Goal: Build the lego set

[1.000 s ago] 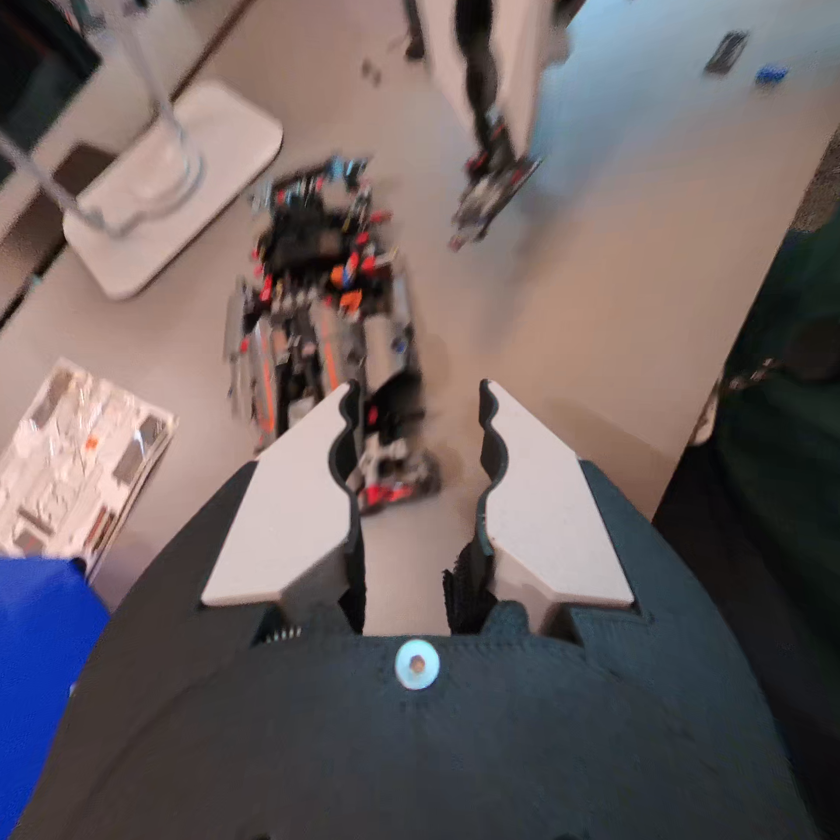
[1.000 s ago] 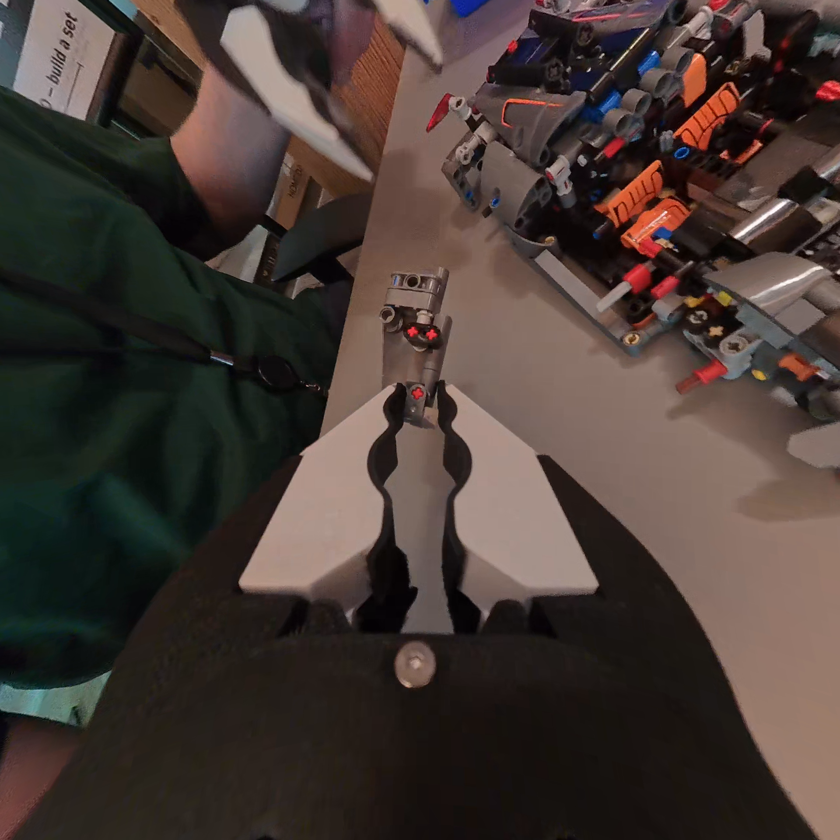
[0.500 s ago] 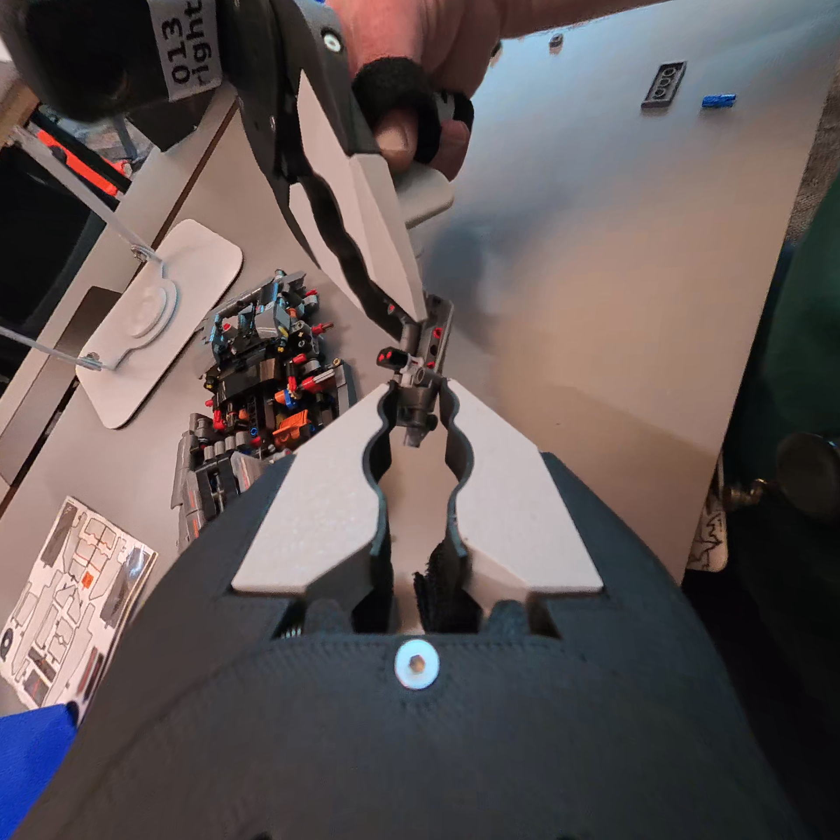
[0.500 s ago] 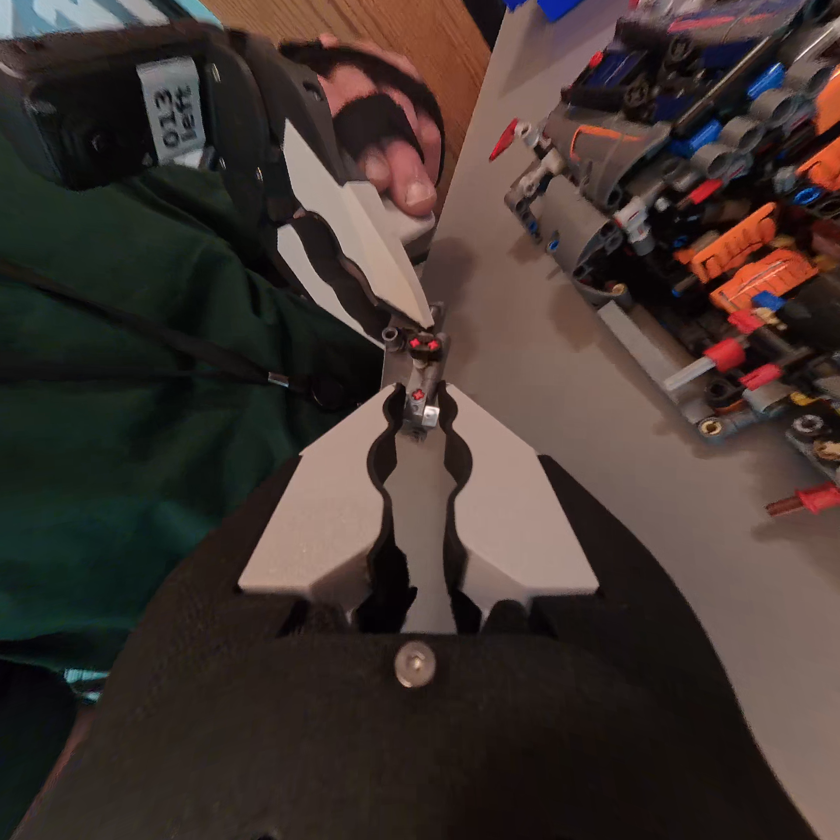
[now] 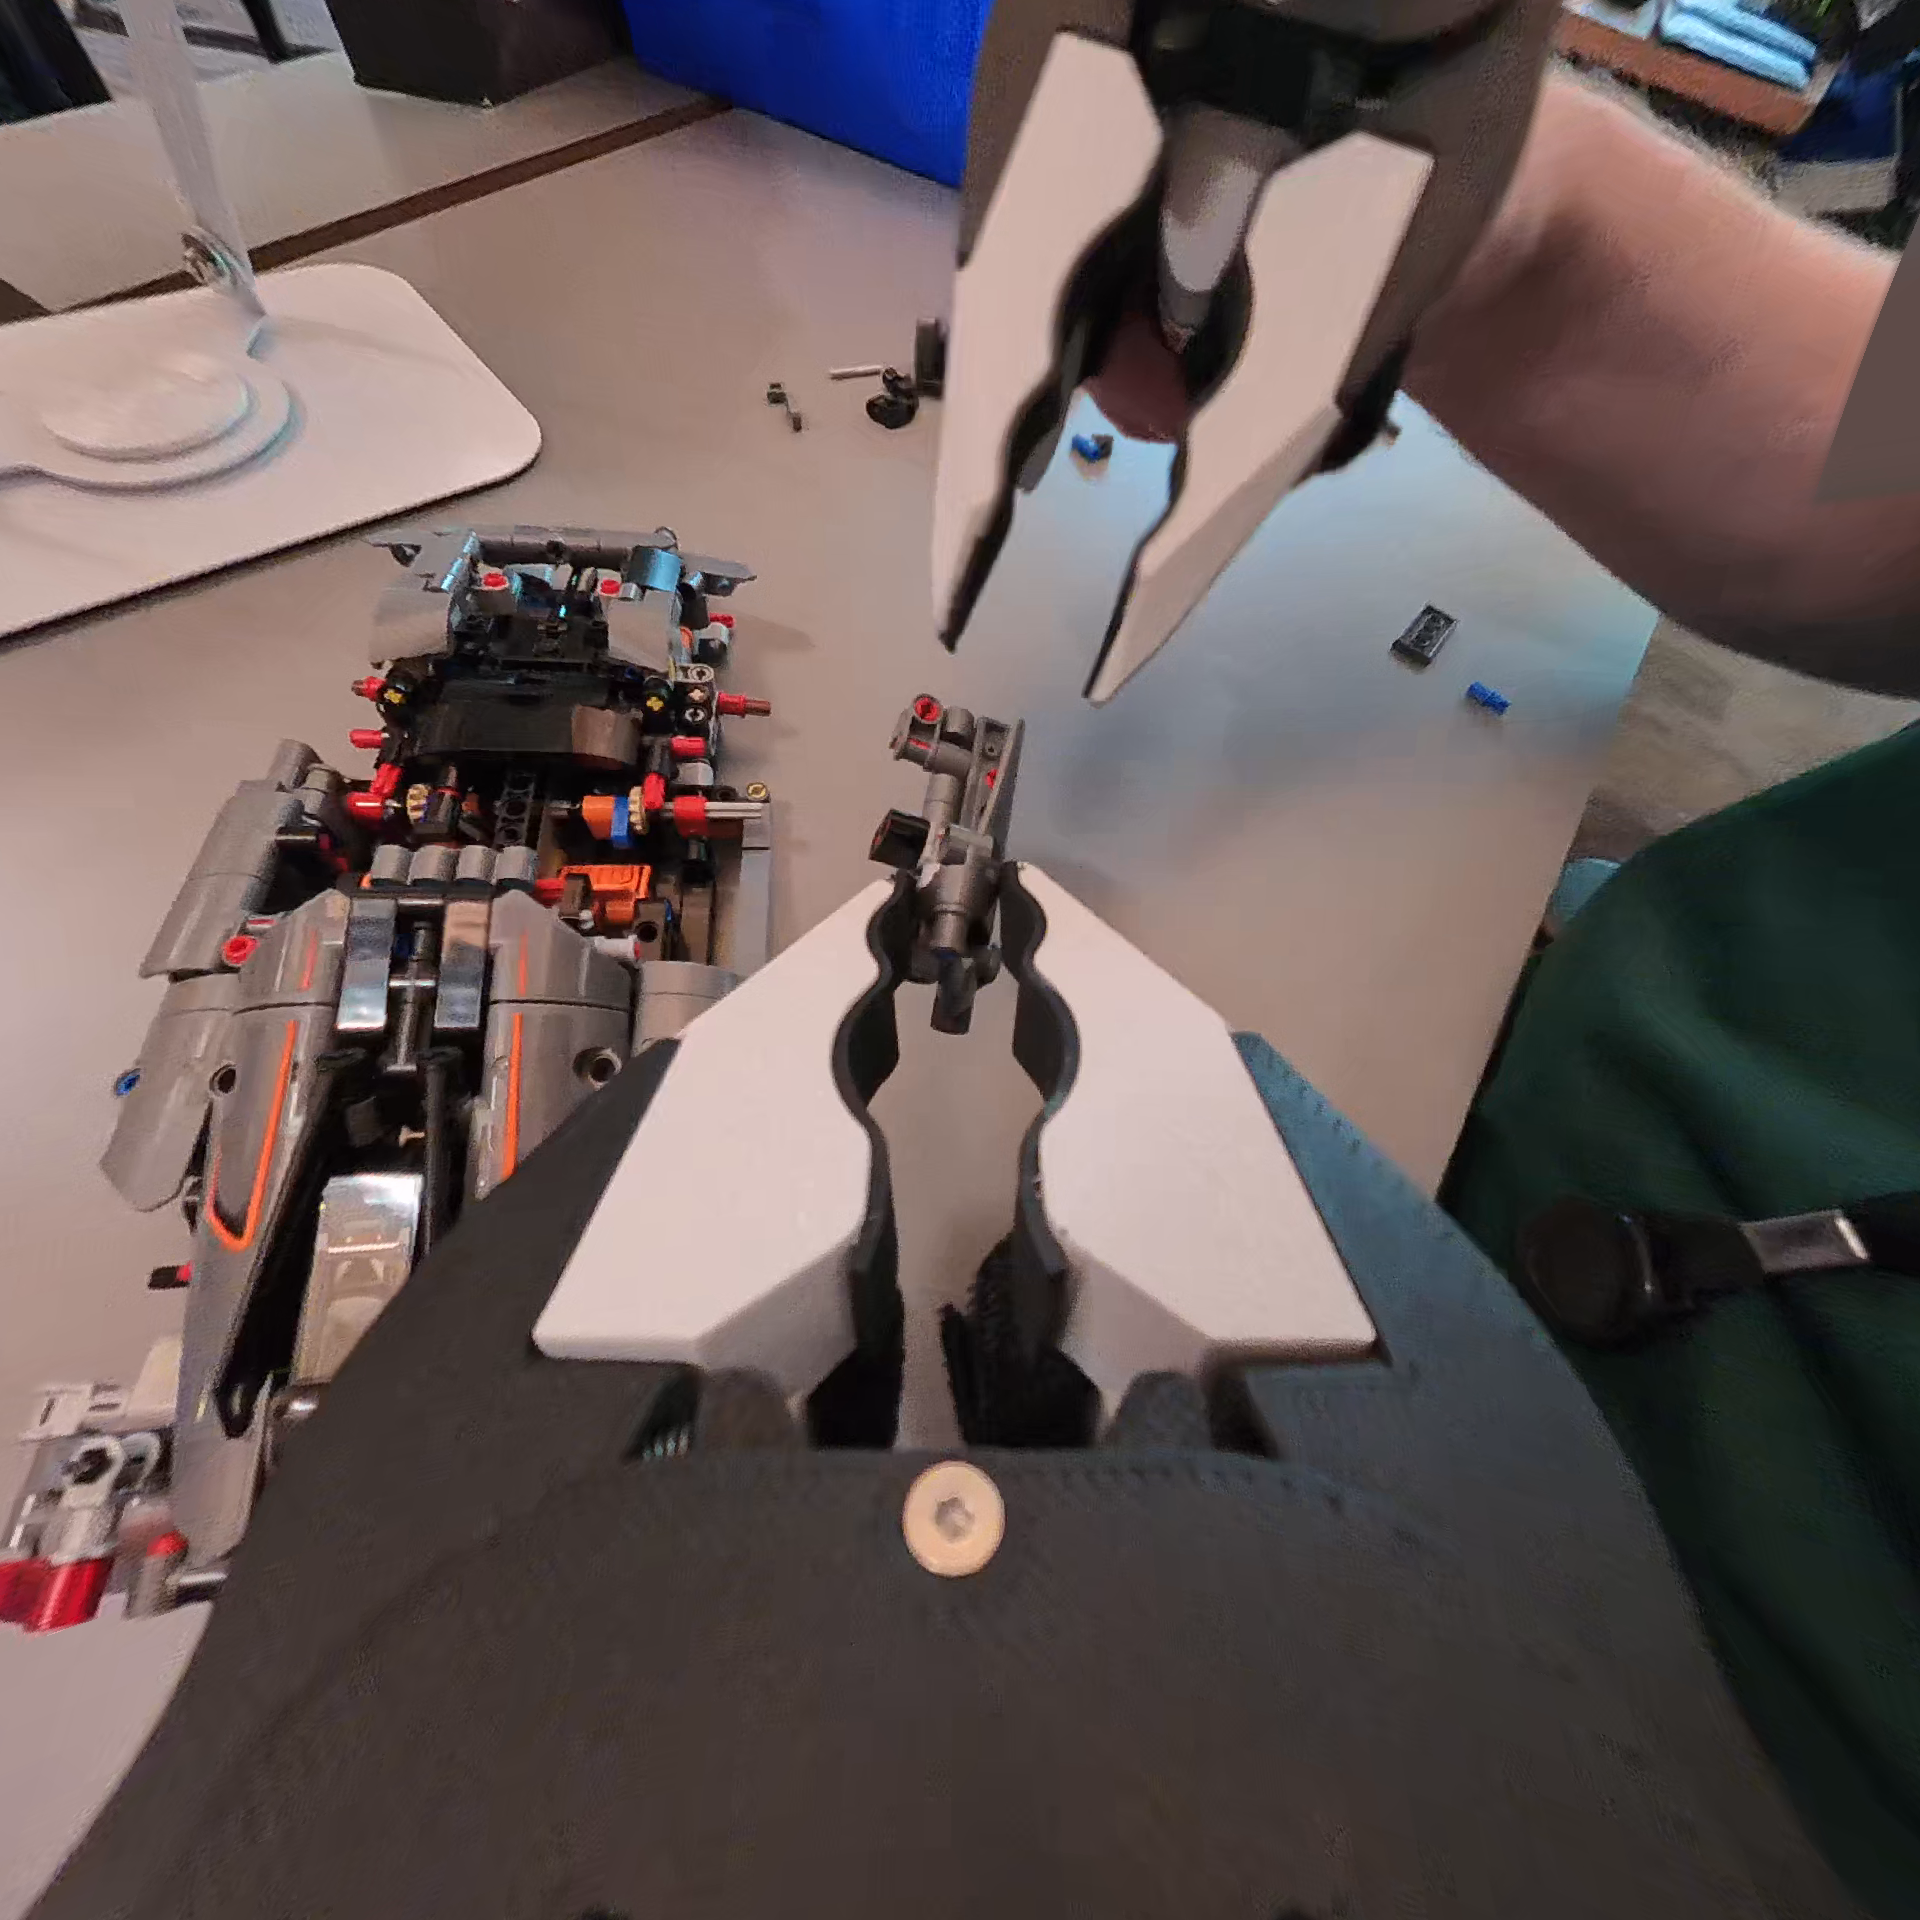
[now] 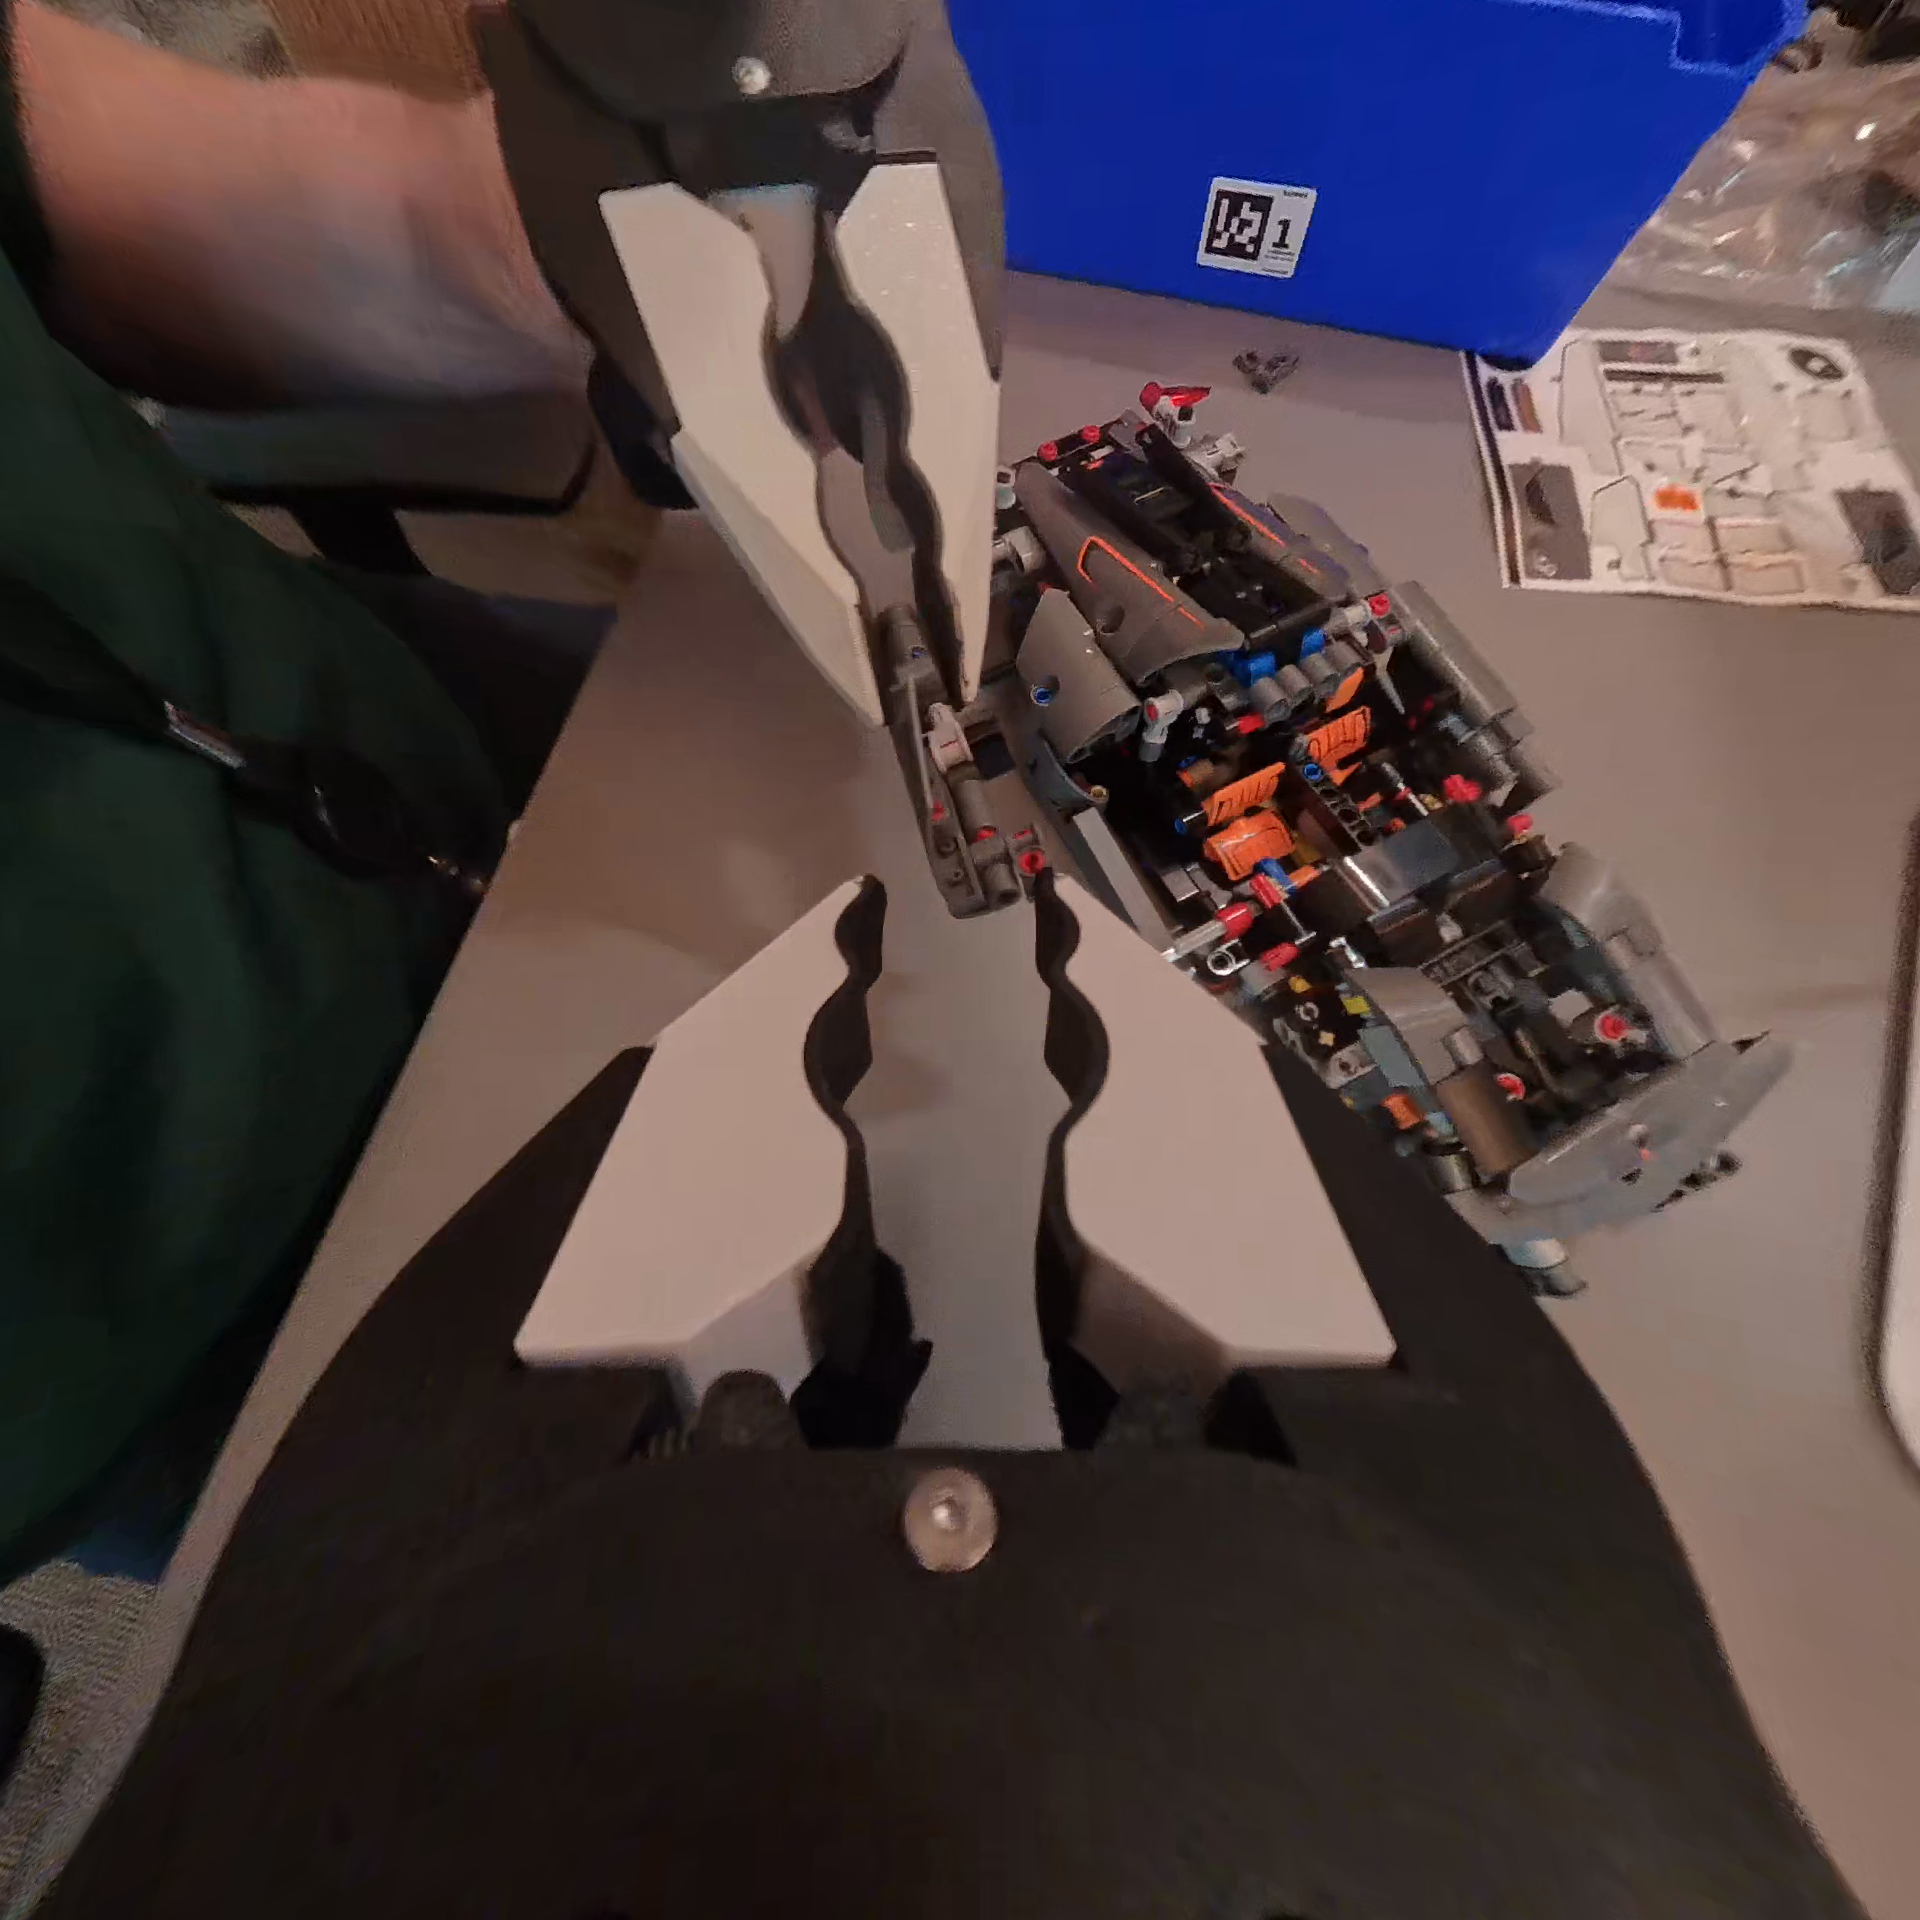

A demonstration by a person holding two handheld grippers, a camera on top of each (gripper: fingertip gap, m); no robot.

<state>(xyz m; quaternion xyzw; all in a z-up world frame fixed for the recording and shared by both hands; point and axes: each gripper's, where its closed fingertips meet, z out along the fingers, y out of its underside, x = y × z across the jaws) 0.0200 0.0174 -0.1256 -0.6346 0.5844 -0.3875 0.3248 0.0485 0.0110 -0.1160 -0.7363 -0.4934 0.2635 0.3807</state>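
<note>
Handoff done: right gripper (image 6: pixel 951 894) let go, fingers spread; left gripper (image 5: pixel 951 883) pinched grey sub-assembly (image 5: pixel 951 821), ready for car chassis (image 5: pixel 457 935).

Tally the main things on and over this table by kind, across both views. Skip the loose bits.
Grippers: 2 (left gripper, right gripper)
Partly built Lego car: 1
Small Lego sub-assembly: 1
Blue box: 1
Printed sheet: 1
White stand base: 1
Total: 7

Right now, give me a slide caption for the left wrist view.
Left gripper shut on a small grey subassembly beside the lego car, right gripper open above.
</note>
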